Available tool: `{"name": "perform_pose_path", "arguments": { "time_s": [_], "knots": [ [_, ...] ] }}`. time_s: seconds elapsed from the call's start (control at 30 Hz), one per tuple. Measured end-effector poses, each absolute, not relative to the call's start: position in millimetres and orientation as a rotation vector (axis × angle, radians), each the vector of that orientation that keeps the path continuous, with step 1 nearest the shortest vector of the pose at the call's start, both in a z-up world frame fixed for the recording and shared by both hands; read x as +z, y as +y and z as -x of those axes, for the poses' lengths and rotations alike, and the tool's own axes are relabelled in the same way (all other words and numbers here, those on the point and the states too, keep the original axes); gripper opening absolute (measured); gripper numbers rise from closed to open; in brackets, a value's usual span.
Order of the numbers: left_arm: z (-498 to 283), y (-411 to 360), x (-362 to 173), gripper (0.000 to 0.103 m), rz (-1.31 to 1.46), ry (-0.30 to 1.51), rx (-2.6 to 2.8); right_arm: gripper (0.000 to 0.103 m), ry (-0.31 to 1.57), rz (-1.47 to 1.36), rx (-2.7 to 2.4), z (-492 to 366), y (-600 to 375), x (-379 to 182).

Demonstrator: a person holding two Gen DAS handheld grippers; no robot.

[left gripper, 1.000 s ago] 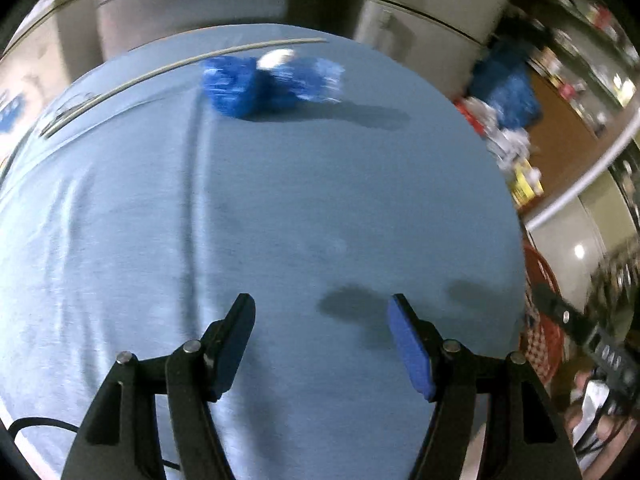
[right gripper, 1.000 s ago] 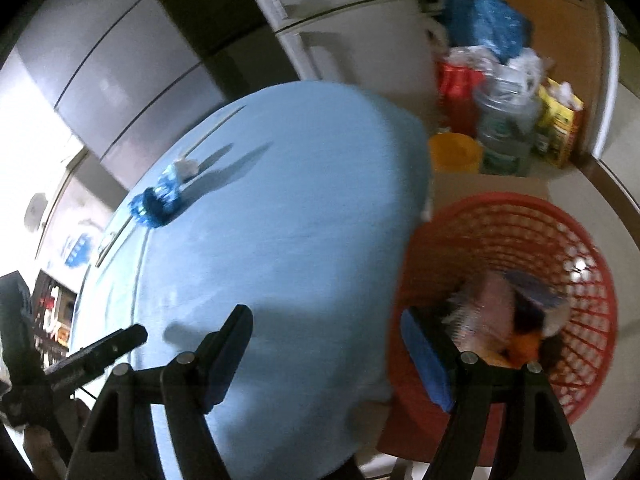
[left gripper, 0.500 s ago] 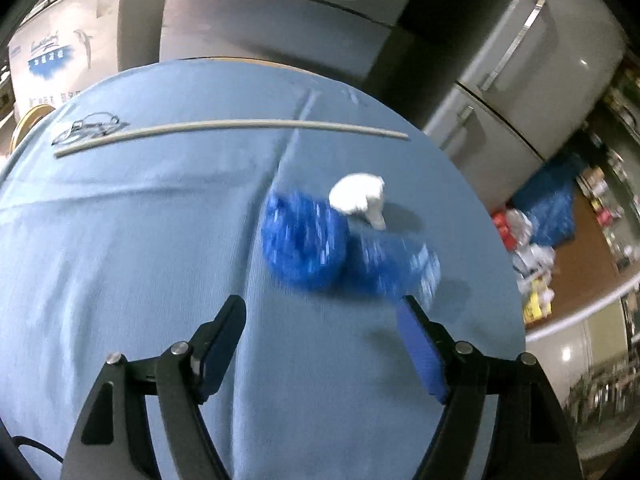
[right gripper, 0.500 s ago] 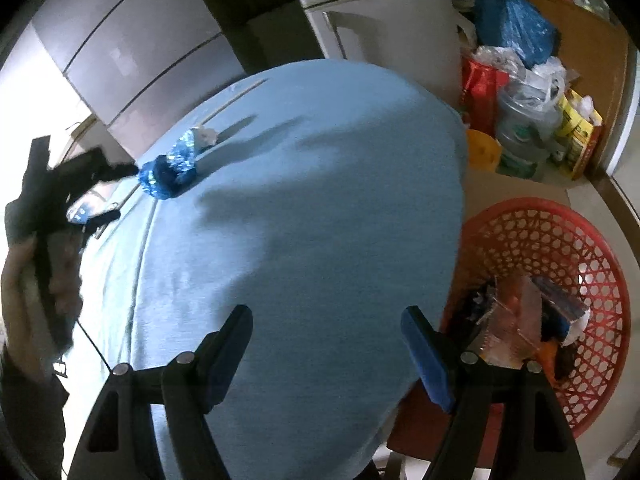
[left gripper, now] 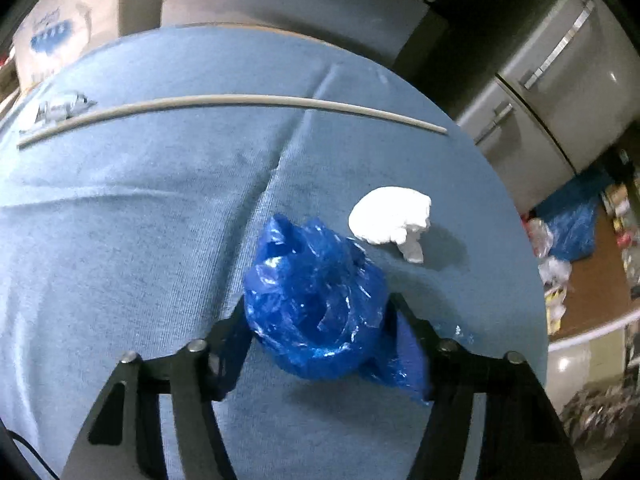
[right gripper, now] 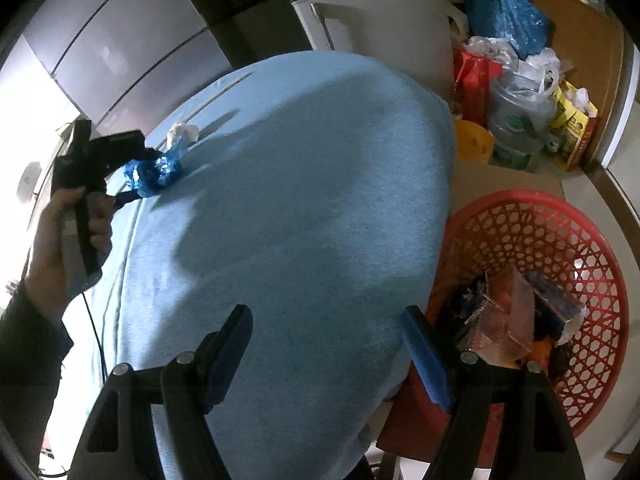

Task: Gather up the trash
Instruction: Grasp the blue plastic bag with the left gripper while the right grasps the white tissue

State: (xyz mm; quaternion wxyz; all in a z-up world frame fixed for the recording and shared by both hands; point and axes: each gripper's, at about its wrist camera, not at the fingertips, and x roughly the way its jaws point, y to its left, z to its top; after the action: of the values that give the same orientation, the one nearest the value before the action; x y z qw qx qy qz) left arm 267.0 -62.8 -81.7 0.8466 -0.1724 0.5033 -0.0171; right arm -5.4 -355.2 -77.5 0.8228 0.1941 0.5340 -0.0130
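Crumpled blue plastic bag (left gripper: 316,300), the trash being collected, is seen low in the centre of the left wrist view, lying on the blue-clothed bench (left gripper: 140,220) between the two fingers of the left hand-held gripper (left gripper: 320,336); the jaws are closing around it, and the black fingers appear to touch its sides, though a firm clench cannot be confirmed. A white wad of tissue (left gripper: 390,222) is seen just beside the bag, up and to the right of it, apart from the fingers. A long pale rod (left gripper: 240,101) is laid across the upper part of the bench. In the right wrist view, the same bag (right gripper: 154,172) is shown at the left edge of the bench (right gripper: 300,200), with the left hand-held gripper (right gripper: 140,176) gripped by a person's hand (right gripper: 68,236) at the far left. The right hand-held gripper (right gripper: 328,344) is held released at the bottom of the frame, nothing between its jaws. A red basket (right gripper: 600,240) holding assorted refuse is seen at the lower right, on the floor beside the bench.
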Motion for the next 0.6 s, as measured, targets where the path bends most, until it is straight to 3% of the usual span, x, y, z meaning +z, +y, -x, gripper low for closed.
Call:
{"name": "perform_pose_path", "arguments": {
  "time_s": [0.13, 0.33, 0.6],
  "knots": [
    [-246.6, -57.8, -75.8, 0.055, 0.281, 1.057, -0.056, 0.08, 1.127, -0.399, 0.003, -5.6, -343.6, -74.2],
    [-195.4, -26.5, -67.9, 0.054, 0.149, 1.049, -0.053, 0.08, 1.088, -0.357, 0.068, -39.8, -315.0, -62.0],
    [-125.8, 17.1, -66.2, 0.054, 0.125, 1.062, -0.039, 0.08, 0.976, -0.317, 0.196, -158.4, -245.3, -46.1]
  ]
}}
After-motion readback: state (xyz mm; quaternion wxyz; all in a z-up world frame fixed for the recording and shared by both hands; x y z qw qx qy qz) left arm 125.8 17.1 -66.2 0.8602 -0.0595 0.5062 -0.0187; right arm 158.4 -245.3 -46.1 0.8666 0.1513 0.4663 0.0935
